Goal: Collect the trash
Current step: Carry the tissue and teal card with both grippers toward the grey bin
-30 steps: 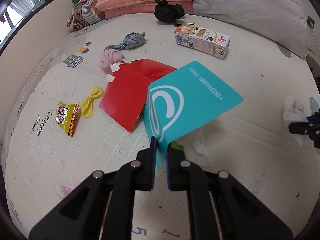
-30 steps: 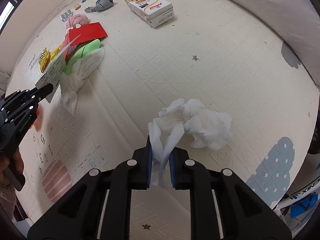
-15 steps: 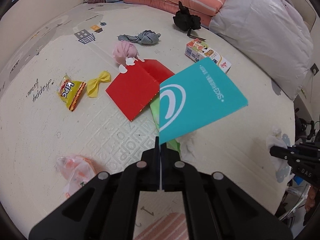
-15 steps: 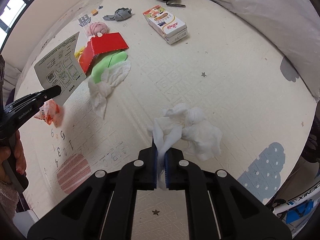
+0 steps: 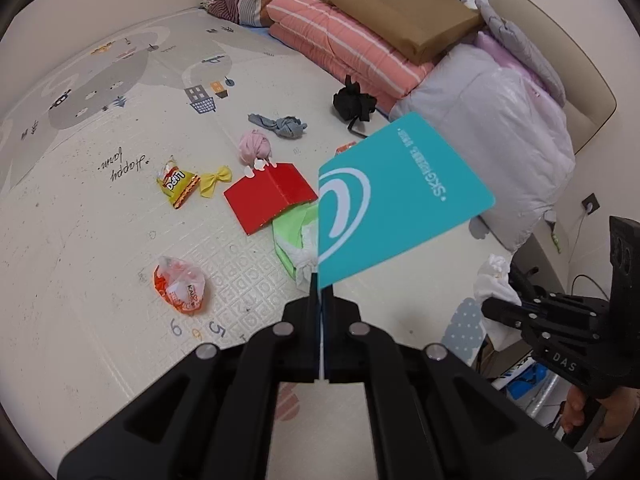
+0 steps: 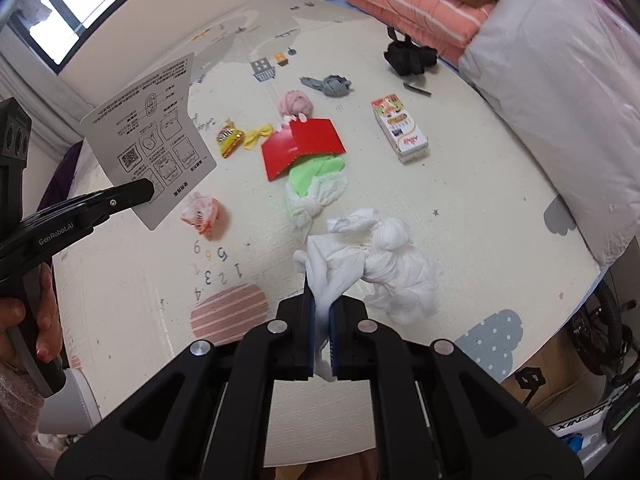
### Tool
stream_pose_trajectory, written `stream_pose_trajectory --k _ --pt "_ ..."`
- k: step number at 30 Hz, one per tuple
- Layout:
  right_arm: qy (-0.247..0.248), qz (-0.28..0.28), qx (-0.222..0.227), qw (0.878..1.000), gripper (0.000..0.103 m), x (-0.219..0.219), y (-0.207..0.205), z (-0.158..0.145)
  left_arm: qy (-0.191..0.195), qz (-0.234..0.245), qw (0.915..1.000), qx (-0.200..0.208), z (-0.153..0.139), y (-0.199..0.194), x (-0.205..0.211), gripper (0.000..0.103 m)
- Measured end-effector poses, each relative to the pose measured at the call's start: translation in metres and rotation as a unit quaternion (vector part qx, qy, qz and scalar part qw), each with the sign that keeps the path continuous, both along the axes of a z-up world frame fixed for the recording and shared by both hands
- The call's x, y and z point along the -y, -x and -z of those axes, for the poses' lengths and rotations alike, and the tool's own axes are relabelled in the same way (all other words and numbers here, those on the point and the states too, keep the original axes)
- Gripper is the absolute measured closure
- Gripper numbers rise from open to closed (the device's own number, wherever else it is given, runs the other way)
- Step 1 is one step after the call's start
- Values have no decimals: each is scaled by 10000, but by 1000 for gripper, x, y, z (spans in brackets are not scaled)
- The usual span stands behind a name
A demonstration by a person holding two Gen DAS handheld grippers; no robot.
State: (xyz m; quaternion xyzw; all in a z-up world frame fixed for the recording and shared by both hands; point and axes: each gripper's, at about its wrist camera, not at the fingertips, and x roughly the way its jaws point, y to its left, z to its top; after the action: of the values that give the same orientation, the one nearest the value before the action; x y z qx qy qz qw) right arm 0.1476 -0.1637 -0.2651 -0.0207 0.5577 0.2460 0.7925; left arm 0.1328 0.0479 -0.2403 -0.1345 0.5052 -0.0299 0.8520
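Trash in both tools: left tool (image 5: 320, 288) pinches a teal card (image 5: 404, 200), right tool (image 6: 320, 312) grips crumpled tissue (image 6: 384, 264) (lifted clear for carrying off).

The left tongs (image 5: 320, 280) and right tongs (image 6: 320, 304) have been raised well clear of the mat (image 5: 100, 240). The teal card (image 5: 400, 200) and the white tissue (image 6: 380, 264) have been lifted, and the jaws have been pressed tighter on them.

play mat (image 5: 100, 240) | red card (image 5: 268, 196), snack bag (image 5: 177, 181), milk carton (image 6: 400, 130)
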Motion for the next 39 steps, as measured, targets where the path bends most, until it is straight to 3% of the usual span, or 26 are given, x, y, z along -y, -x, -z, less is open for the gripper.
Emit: stream_pose_trajectory --k 9,13,16,19,27,33,39 --pt "-329 -1322 470 9896 98 -31 38 -106 105 -1150 9927 350 -97 85 -13 102" --pt "-545 -2138 561 9737 98 -61 63 -140 -10 -1864 9809 564 -134 141 -24 102" --pt "-707 -2798 605 9555 98 -91 89 -160 -131 -2468 9664 706 -157 193 -34 102" --pt "-823 -3454 644 9326 98 -126 122 -174 -182 -3173 9443 847 -173 254 -48 102" --pt "-1152 -4810 773 8657 98 -228 254 -206 -377 -4821 8697 991 -193 440 -94 102" --pt "-1457 -5375 496 8291 98 -314 385 -216 -640 -5537 8256 883 -211 577 -141 102" --pt "-1772 -6119 148 7707 98 -404 518 -225 -1103 -6113 7814 604 -229 690 -189 102"
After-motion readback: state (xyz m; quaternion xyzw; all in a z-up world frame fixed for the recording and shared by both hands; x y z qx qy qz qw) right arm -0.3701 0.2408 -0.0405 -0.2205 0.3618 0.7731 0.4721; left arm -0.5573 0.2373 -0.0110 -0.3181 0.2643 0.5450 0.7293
